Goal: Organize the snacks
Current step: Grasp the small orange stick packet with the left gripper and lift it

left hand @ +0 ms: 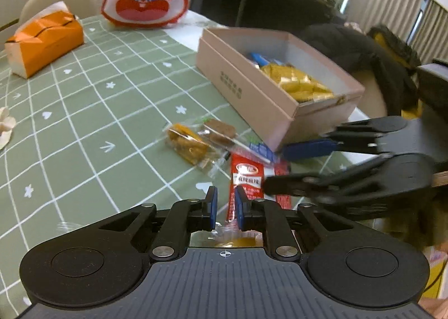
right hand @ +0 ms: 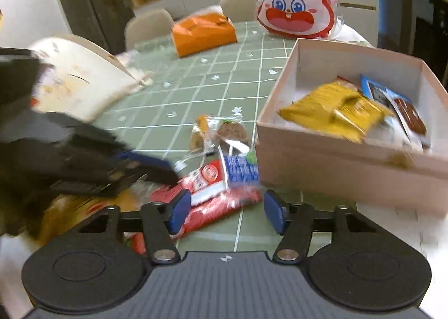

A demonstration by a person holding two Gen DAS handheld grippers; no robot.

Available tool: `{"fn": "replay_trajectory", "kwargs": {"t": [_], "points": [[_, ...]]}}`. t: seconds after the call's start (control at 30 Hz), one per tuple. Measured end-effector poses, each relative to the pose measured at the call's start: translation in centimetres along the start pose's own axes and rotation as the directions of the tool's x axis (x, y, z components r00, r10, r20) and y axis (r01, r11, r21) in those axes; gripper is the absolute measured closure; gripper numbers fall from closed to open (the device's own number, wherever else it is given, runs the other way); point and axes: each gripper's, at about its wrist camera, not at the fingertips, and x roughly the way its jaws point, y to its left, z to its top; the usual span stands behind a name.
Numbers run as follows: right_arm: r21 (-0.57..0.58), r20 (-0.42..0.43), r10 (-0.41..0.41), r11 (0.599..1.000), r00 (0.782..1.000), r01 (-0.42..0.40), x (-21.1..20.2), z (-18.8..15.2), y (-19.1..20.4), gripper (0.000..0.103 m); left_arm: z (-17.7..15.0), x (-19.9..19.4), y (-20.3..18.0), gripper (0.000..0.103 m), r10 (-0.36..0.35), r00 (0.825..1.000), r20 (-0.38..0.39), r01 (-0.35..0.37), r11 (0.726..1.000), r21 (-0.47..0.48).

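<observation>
While my left gripper point(left hand: 225, 208) has its blue pads almost together on the crinkled end of a clear snack wrapper point(left hand: 226, 228), my right gripper point(right hand: 224, 211) hangs part open and empty over the red sachets point(right hand: 207, 201).

I judge both are lifting loose snacks towards the pink cardboard box point(left hand: 246, 89) beyond, which holds yellow packets point(left hand: 302, 82) and a blue one point(left hand: 260, 59).

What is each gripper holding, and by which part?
Left gripper pinches an orange snack by its clear wrapper edge; right gripper holds nothing.
</observation>
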Motion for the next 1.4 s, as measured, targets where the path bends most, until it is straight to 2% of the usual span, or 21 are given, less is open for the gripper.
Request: {"fn": "replay_trajectory", "kwargs": {"t": [0.07,0.17,0.23,0.3,0.47,0.57,0.63,0.73,0.9,0.97,1.03,1.1,1.2,1.3,1.33,1.4], "points": [[-0.012,0.003,-0.035,0.999,0.999,0.035,1.2,0.7,0.6,0.049,0.7,-0.6,1.0,0.084,0.014,0.999,0.049,-0.011,0.998,-0.068],[-0.05,0.028,-0.061,0.997,0.998,0.062,2.1,1.4,1.5,0.063,1.8,-1.1,2.7,0.083,0.068,0.992,0.111,-0.045,0.98,-0.196],[-0.078,0.043,-0.07,0.994,0.997,0.073,2.9,1.9,1.8,0.071,2.3,-0.5,3.6,0.082,0.101,0.989,0.104,-0.07,0.961,-0.269],[-0.081,0.046,-0.078,0.993,0.996,0.082,3.6,2.4,1.5,0.073,2.6,0.5,4.2,0.08,0.122,0.99,0.077,-0.091,0.941,-0.326],[-0.044,0.03,-0.056,0.997,0.998,0.057,3.7,2.6,0.5,0.073,3.1,2.4,4.7,0.079,0.132,0.99,0.048,-0.105,0.922,-0.372],[-0.022,0.013,-0.01,1.0,1.0,0.01,2.3,1.6,-0.1,0.085,3.6,2.7,4.5,0.079,0.124,0.989,0.075,-0.089,0.927,-0.363],[-0.022,0.004,0.038,0.999,0.999,-0.038,1.0,0.5,-0.1,0.091,4.2,3.1,4.0,0.077,0.099,0.991,0.089,-0.062,0.936,-0.346],[-0.044,-0.01,0.106,0.993,0.994,-0.106,-0.8,-1.3,0.5,0.091,4.8,3.9,2.6,0.072,0.065,0.995,0.072,-0.044,0.963,-0.267],[-0.069,0.022,0.089,0.994,0.996,-0.088,-2.9,-2.2,0.5,0.09,3.8,3.6,-0.4,0.071,0.081,0.997,-0.008,-0.081,0.99,-0.115],[-0.054,0.043,0.042,0.998,0.998,-0.039,-3.3,-2.2,-0.3,0.084,2.7,2.2,-1.8,0.071,0.09,0.996,0.005,-0.09,0.994,-0.068],[-0.021,0.061,-0.006,1.0,0.998,0.007,-3.4,-2.0,-1.4,0.06,1.6,0.7,-3.8,0.071,0.113,0.993,0.029,-0.114,0.993,0.02],[0.023,0.083,-0.051,0.999,0.995,0.049,-3.5,-1.8,-2.5,0.047,0.2,0.0,-6.6,0.071,0.122,0.992,0.034,-0.126,0.98,0.152],[0.061,0.1,-0.076,0.996,0.992,0.071,-3.5,-1.1,-3.6,0.046,-1.5,0.3,-9.4,0.068,0.172,0.985,-0.001,-0.164,0.944,0.286],[0.079,0.111,-0.057,0.996,0.992,0.049,-3.5,-0.7,-3.6,0.041,-2.4,0.7,-9.5,0.068,0.253,0.967,0.008,-0.241,0.912,0.33],[0.08,0.113,-0.047,0.996,0.993,0.038,-3.2,-0.4,-3.5,0.038,-2.6,0.7,-9.1,0.066,0.261,0.965,0.012,-0.251,0.913,0.322],[0.065,0.107,-0.033,0.998,0.994,0.026,-2.6,0.0,-2.6,0.036,-2.7,0.3,-7.9,0.065,0.249,0.969,0.01,-0.243,0.933,0.265]]}}
